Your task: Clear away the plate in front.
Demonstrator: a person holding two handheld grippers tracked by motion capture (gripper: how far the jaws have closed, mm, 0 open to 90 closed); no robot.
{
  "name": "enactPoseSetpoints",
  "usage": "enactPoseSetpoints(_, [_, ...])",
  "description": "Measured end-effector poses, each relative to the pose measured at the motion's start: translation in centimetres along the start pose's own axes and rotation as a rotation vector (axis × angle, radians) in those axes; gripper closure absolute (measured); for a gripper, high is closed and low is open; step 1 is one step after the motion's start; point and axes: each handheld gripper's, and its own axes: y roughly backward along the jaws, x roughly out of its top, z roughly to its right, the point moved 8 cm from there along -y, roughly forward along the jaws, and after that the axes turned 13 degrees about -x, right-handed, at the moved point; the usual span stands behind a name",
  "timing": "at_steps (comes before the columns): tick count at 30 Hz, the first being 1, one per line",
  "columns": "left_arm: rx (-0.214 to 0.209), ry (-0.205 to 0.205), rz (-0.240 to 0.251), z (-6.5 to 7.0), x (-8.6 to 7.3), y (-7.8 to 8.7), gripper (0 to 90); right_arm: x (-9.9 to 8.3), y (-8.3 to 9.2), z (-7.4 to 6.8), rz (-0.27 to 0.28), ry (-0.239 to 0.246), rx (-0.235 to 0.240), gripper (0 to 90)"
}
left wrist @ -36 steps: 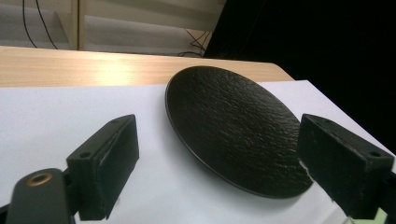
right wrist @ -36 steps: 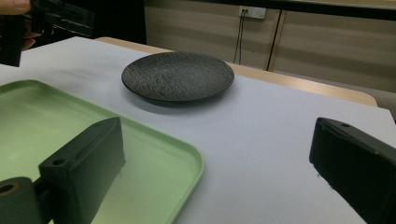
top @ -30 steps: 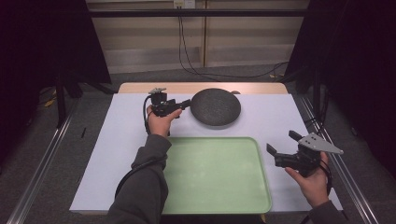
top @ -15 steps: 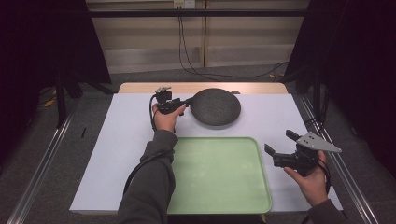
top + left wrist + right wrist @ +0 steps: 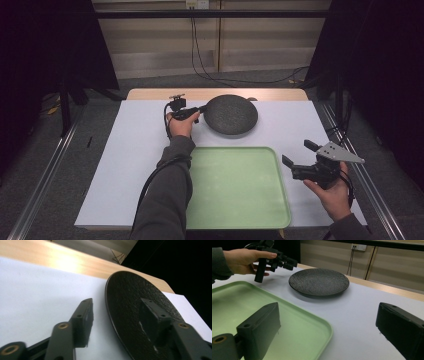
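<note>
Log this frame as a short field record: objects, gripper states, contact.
plate: black round plate at the far middle of the white table cover, flat
tray: green tray near the front edge, nothing on it
left gripper: left gripper at the plate's left rim, one jaw over the plate and one beside it; jaws have just been closing, pads not yet pressing
right gripper: right gripper open, right of the tray, holding nothing

In the left gripper view the dark plate [image 5: 130, 302] runs off the bottom edge, part of its face is hidden behind one black jaw, and whether the pads touch its rim cannot be told; the green tray [image 5: 287, 322] is cut by the right gripper view's left and bottom edges.
</note>
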Motion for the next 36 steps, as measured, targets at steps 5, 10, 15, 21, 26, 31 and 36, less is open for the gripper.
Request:
enactPoseSetpoints(5, [-0.009, 0.052, -0.005, -0.3, -0.7, -0.8, 54.0, 0.1, 0.2, 0.1, 0.003, -0.004, -0.003, 5.0])
enactPoseSetpoints(10, [-0.022, 0.097, -0.001, -0.1, -1.3, -1.6, 54.2, 0.1, 0.3, 0.3, 0.01, -0.01, -0.008, 4.9])
enactPoseSetpoints(15, [-0.047, 0.131, 0.0, 0.3, -2.0, -2.8, 55.6, 0.2, 0.3, 0.3, 0.011, -0.017, -0.008, 4.9])
enactPoseSetpoints(21, [-0.031, 0.246, 0.075, 0.2, -2.2, -3.4, 67.7, 0.1, 0.3, 0.1, 0.004, -0.003, 0.002, 5.1])
enactPoseSetpoints(26, [0.001, 0.238, 0.075, 0.0, -2.2, -3.4, 73.8, 0.3, 0.4, 0.2, 0.013, -0.01, 0.0, 5.1])
enactPoseSetpoints(31, [-0.033, 0.274, 0.081, 0.8, -2.1, -3.0, 77.9, 0.2, 0.3, 0.4, 0.007, -0.019, 0.004, 5.0])
enactPoseSetpoints(36, [-0.068, 0.241, 0.084, 2.6, -0.6, -2.5, 84.2, 0.4, 0.3, 0.4, 0.015, -0.021, -0.003, 5.1])
